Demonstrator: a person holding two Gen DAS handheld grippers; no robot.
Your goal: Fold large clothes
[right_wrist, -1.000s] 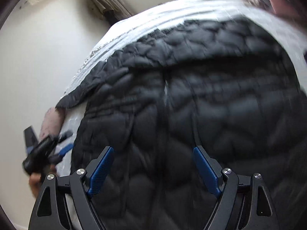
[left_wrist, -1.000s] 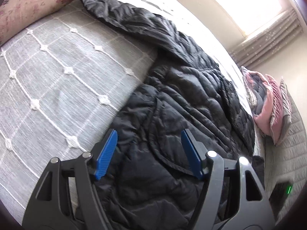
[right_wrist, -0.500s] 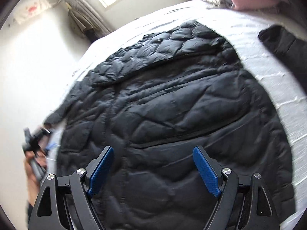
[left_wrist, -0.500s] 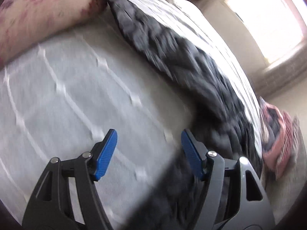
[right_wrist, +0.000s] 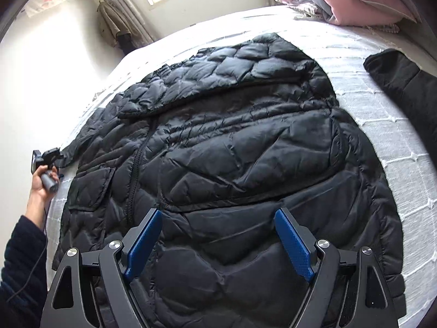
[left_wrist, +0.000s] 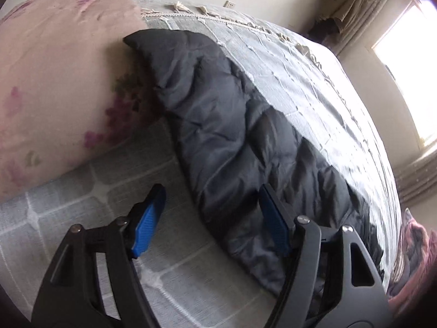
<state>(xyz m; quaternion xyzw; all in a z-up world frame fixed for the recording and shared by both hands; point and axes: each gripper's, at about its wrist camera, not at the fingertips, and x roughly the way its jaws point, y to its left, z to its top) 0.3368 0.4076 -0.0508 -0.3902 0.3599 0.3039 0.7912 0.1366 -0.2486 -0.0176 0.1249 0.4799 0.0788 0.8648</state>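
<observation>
Moved off the coat body and over to the long sleeve by the pillow.

From the left wrist: left gripper wide, holding nothing, hanging over the sleeve of the black puffy coat, which lies stretched on the grey bedspread with its tip against the flowered pillow. From the right wrist: right gripper also wide and empty, above the hem of the coat, spread flat with its front up across the bed; far left, the left hand at the sleeve end. Other sleeve already folded over the chest, by the look of it. Could slip, being puffy and slick. Could pinch bedspread too, if biting too low.
</observation>
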